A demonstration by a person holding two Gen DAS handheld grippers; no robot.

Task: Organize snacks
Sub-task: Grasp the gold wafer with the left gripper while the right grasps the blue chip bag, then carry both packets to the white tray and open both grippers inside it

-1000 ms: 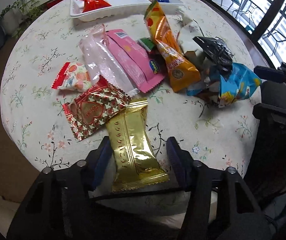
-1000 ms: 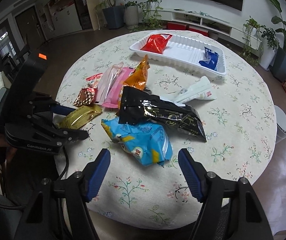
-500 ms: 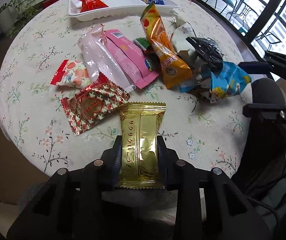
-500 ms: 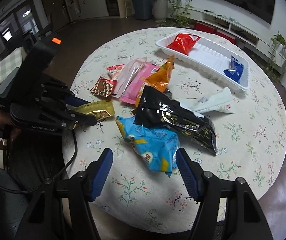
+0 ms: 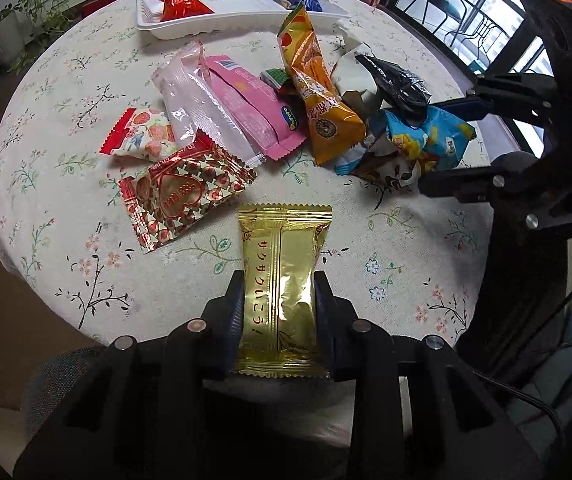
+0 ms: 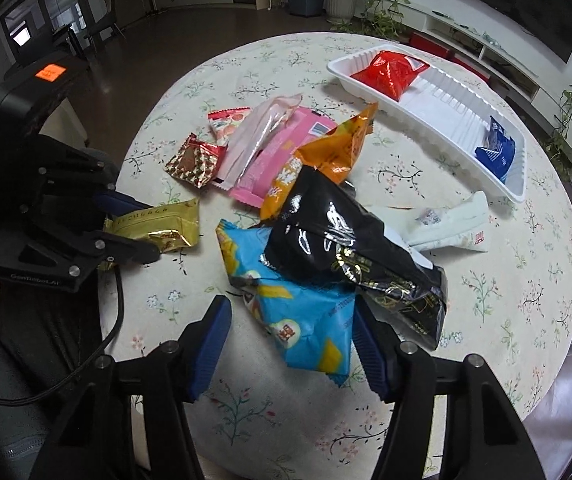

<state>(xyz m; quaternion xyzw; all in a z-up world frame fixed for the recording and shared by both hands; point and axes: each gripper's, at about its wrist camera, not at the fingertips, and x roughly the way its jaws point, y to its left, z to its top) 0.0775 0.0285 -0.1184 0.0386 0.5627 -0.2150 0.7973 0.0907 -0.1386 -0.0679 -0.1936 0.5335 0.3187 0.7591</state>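
Left gripper (image 5: 278,308) jaws clamped on gold packet (image 5: 282,280); right gripper (image 6: 290,344) jaws closing around blue bag (image 6: 298,320) on table (image 6: 506,280).

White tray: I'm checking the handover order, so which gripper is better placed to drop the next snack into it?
Left. The left gripper is already clamped on the gold packet; the right gripper is closing around the blue bag, unlifted. The white tray has room.

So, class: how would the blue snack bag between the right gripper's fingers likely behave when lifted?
The blue snack bag looks puffy and crinkled, so it is probably light and will give as the closing right gripper squeezes it. Its glossy film may slip. The black bag lies partly on it and would likely slide off.
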